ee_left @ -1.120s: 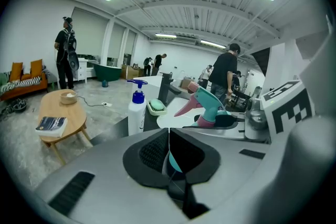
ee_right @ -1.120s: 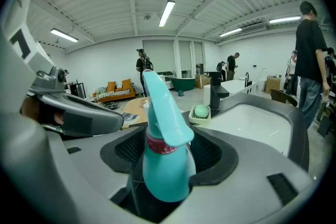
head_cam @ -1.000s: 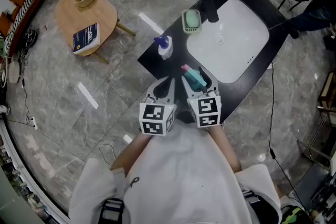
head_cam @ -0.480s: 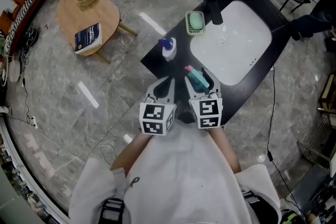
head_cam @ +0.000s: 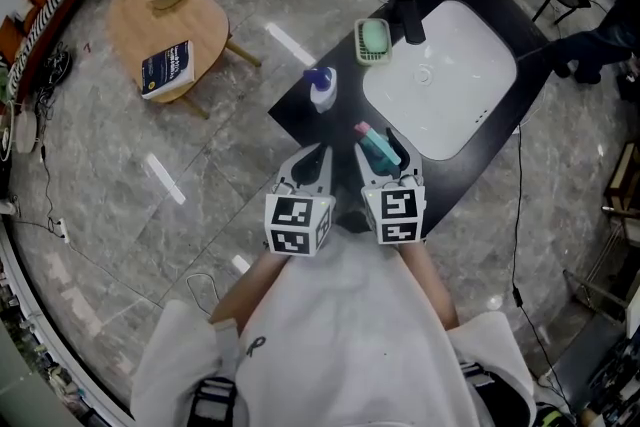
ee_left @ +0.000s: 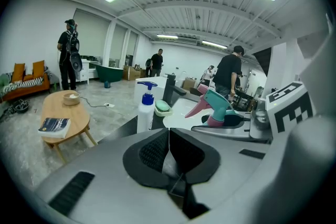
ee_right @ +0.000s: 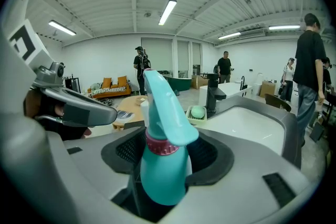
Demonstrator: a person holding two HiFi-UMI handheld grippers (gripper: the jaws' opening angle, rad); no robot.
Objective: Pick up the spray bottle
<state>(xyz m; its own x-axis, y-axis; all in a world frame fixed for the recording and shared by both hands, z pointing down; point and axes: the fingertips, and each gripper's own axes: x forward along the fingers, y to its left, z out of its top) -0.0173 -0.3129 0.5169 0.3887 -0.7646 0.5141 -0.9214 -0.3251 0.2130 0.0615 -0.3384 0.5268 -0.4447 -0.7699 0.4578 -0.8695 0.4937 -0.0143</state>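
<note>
1. Grey left gripper (ee_left: pixel 168 139): jaws pressed together, nothing between them.
2. Teal plastic spray bottle with pink collar (ee_right: pixel 157 176): clamped between the jaws of the right gripper (head_cam: pixel 385 158), at the black countertop (head_cam: pixel 300 120), near the white sink (head_cam: pixel 440 85).

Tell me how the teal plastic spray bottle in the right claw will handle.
Probably stiff: the teal plastic spray bottle shows no dent in the right claw. Smooth rounded body may slip. Its trigger head overhangs, so it may twist.

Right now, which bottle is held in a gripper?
The teal plastic spray bottle, in the right gripper; the white blue-capped pump bottle stands alone.
</note>
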